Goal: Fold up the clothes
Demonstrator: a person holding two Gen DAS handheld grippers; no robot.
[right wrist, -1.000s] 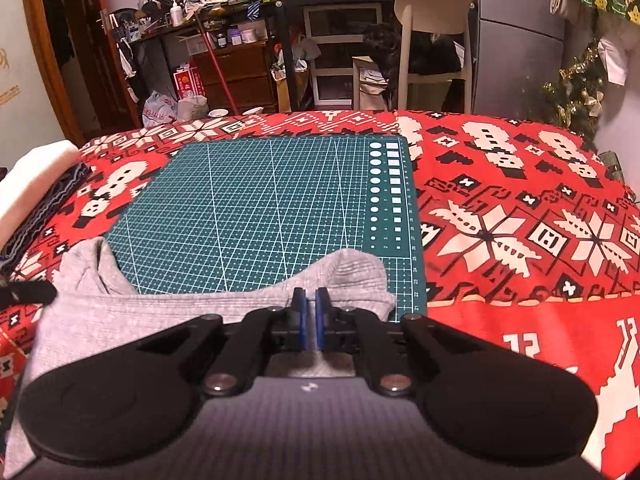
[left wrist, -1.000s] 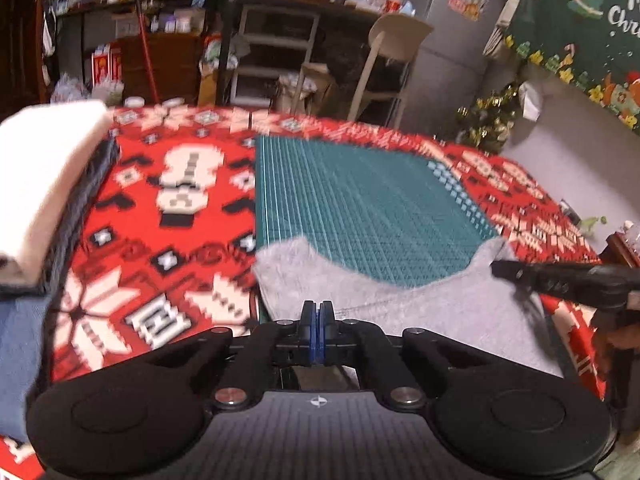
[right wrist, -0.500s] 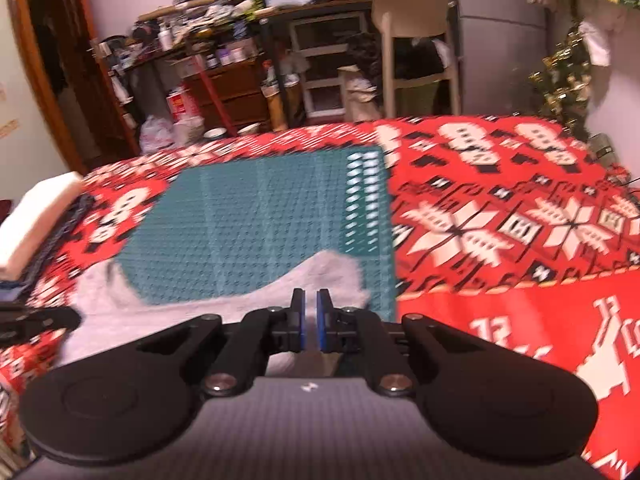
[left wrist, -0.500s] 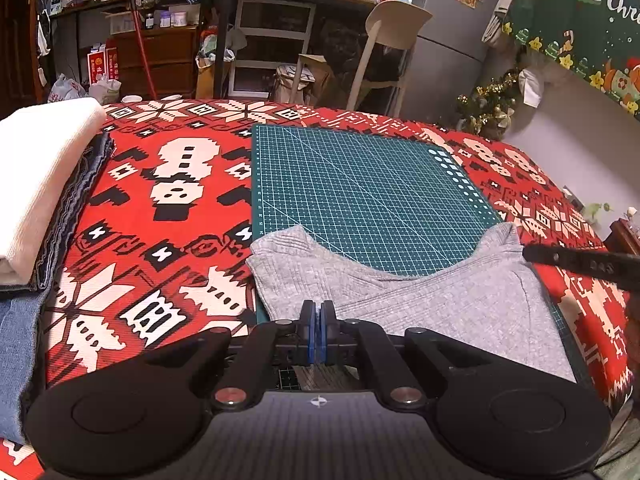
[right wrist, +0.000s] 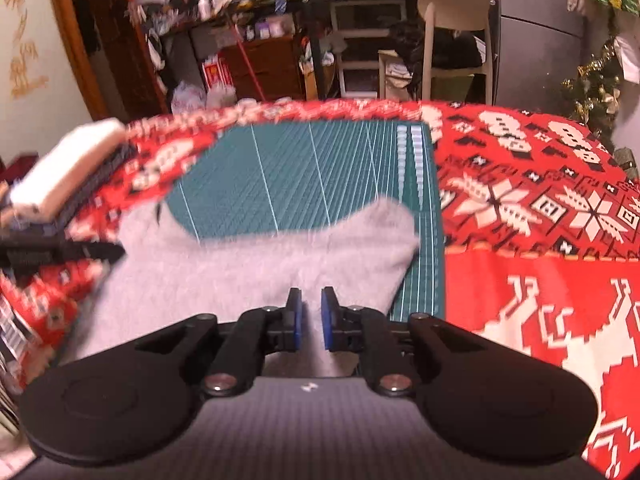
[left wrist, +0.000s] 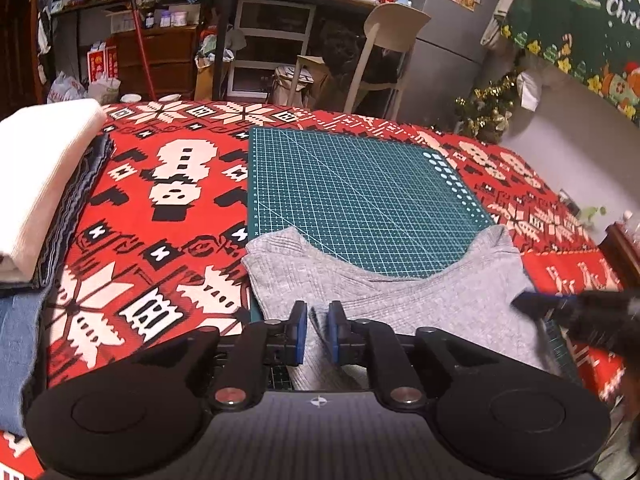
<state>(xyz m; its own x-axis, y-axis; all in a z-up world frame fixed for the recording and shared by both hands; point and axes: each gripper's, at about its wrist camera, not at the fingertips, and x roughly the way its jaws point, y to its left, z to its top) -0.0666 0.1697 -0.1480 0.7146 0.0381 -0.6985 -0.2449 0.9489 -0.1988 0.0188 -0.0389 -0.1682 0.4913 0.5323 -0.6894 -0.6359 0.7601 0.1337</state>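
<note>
A grey knit garment [left wrist: 420, 304] lies flat across the near edge of the green cutting mat [left wrist: 352, 200], its two upper corners pointing away from me. My left gripper [left wrist: 316, 332] sits low over the garment's left part. Its jaws are opening, and a ridge of grey cloth stands loose in the narrow gap. My right gripper [right wrist: 310, 318] hovers over the right part of the garment [right wrist: 240, 264]. Its jaws are opening too, with grey cloth showing behind the gap and nothing pinched. Each gripper shows in the other's view: right gripper [left wrist: 560, 308], left gripper [right wrist: 60, 254].
A red, white and black patterned cloth [left wrist: 160, 220] covers the table. A stack of folded clothes [left wrist: 36, 184], white on top, stands at the left edge with blue denim [left wrist: 16, 340] below it. Behind the table are a chair [left wrist: 396, 28] and cluttered shelves.
Both pairs of pads, pressed together before, now stand slightly apart. The right gripper has shifted, its view is blurred, and the garment sits farther ahead of it. The left gripper has stayed put.
</note>
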